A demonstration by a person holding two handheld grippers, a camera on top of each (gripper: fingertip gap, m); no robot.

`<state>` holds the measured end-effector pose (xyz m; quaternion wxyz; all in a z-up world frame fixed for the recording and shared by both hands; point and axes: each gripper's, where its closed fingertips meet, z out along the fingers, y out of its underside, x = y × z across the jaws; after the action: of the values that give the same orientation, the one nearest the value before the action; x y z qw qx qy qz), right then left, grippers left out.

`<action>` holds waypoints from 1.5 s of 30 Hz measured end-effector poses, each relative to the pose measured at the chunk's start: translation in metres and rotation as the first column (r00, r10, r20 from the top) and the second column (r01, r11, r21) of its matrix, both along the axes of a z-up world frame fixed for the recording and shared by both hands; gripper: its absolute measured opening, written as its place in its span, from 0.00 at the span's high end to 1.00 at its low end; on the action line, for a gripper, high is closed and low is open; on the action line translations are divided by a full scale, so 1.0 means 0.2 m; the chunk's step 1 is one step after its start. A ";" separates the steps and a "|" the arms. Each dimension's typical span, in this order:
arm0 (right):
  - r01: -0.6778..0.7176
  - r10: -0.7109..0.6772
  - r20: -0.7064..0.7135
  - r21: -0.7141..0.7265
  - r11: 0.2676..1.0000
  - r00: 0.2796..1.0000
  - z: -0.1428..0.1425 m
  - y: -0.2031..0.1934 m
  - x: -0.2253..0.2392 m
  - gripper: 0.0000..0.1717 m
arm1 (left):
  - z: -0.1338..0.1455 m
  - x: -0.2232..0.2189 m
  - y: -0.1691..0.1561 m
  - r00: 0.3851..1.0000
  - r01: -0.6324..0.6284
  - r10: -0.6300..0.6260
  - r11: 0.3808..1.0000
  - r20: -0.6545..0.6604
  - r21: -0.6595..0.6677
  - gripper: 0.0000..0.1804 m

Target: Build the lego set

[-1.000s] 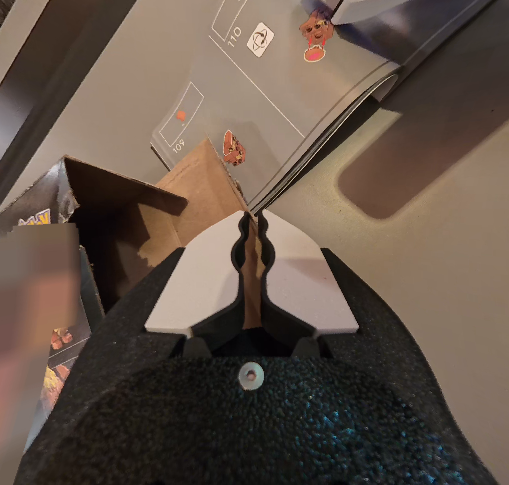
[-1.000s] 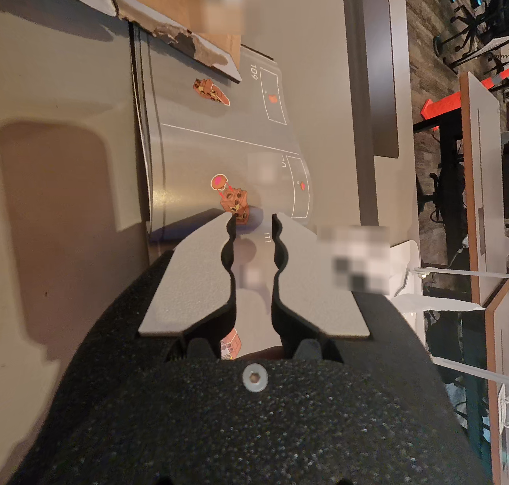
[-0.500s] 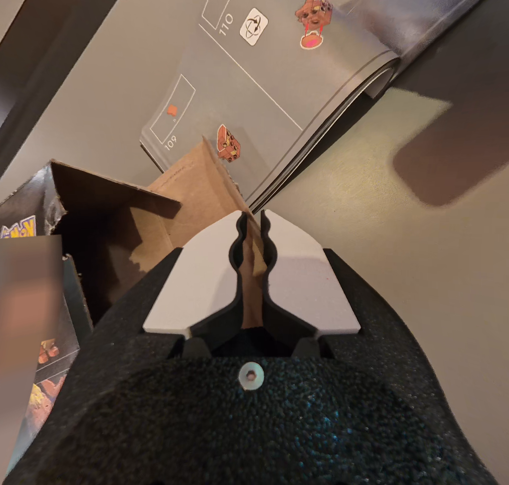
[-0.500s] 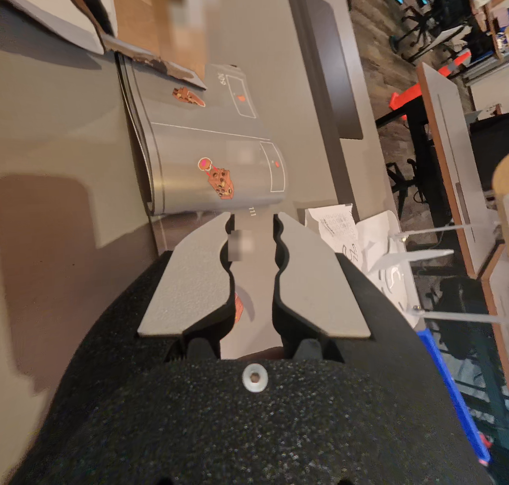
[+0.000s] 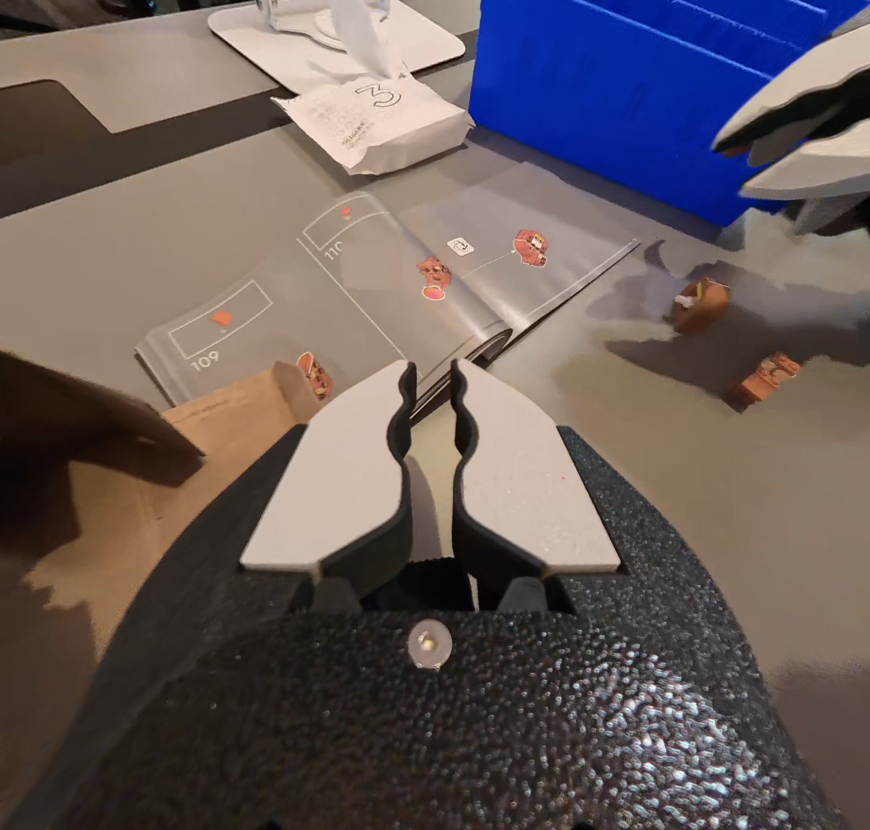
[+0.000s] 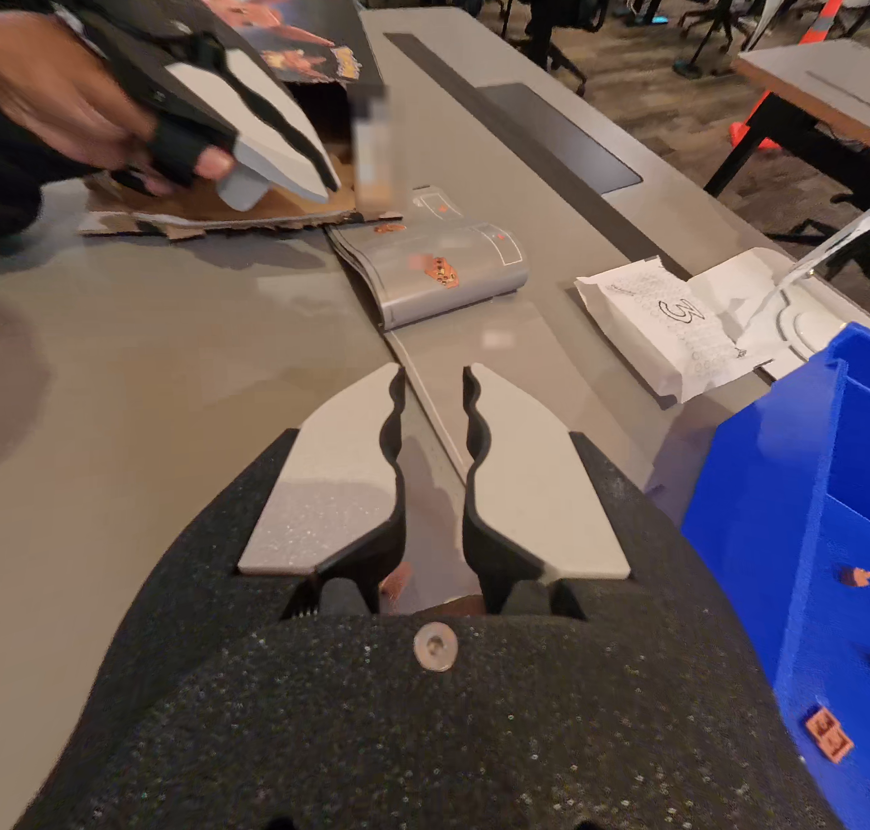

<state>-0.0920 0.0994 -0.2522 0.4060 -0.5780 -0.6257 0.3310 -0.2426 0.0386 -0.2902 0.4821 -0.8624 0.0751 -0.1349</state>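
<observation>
My left gripper (image 5: 433, 369) is open with nothing between its pads. It hovers over the near edge of an open grey instruction booklet (image 5: 376, 289) on the table. A brown cardboard box flap (image 5: 235, 412) lies just to its left, clear of the fingers. My right gripper (image 6: 433, 374) is open and empty above the booklet's flat right page (image 6: 471, 383). The right wrist view shows the left gripper (image 6: 329, 188), held by a hand, over the torn cardboard box (image 6: 292, 44). The left wrist view shows the right gripper (image 5: 734, 167) at the upper right.
A blue bin (image 5: 612, 77) stands at the back right. A white paper bag (image 5: 381, 120) and a white stand base (image 5: 329, 30) lie behind the booklet. Two small brown brick models (image 5: 701, 306) (image 5: 762, 379) sit on the table to the right. About 15 cm separates my left fingertips from my right.
My left gripper was shut on the cardboard flap; its pads have parted and the flap now lies beside it. Both grippers have pulled back and levelled out from the booklet.
</observation>
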 end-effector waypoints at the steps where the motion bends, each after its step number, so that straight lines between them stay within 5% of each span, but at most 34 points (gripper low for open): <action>1: -0.015 0.015 -0.012 0.003 1.000 1.000 0.01 -0.02 0.03 0.87 | -0.01 0.02 0.01 1.000 0.017 -0.017 1.000 -0.004 0.003 0.92; 8: -0.082 0.086 -0.076 0.055 0.995 0.993 0.05 -0.16 0.22 0.86 | 0.01 0.15 0.05 0.993 0.110 -0.104 0.989 -0.056 0.098 0.92; 12: -0.107 0.113 -0.156 0.047 0.993 0.981 0.23 -0.17 0.36 0.86 | 0.02 0.19 0.06 0.984 0.142 -0.124 0.980 -0.127 0.139 0.92; 18: 0.036 -0.015 -0.119 0.171 0.985 0.993 0.41 0.21 0.67 0.85 | 0.11 0.27 0.08 0.980 0.176 -0.147 0.957 -0.137 0.230 0.92; 28: 0.199 -0.218 0.036 0.279 0.939 0.975 0.31 0.79 0.95 0.84 | 0.20 0.35 0.12 0.979 0.169 -0.118 0.926 -0.167 0.338 0.93; 45: 0.197 -0.228 0.096 0.261 0.945 0.969 0.13 0.84 1.01 0.87 | 0.12 0.56 0.23 0.974 0.215 -0.178 0.916 -0.138 0.338 0.94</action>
<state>0.1104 0.2676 -0.2256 0.4688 -0.6061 -0.6205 0.1668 -0.1304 0.0841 -0.2658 0.6077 -0.7564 0.2094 -0.1218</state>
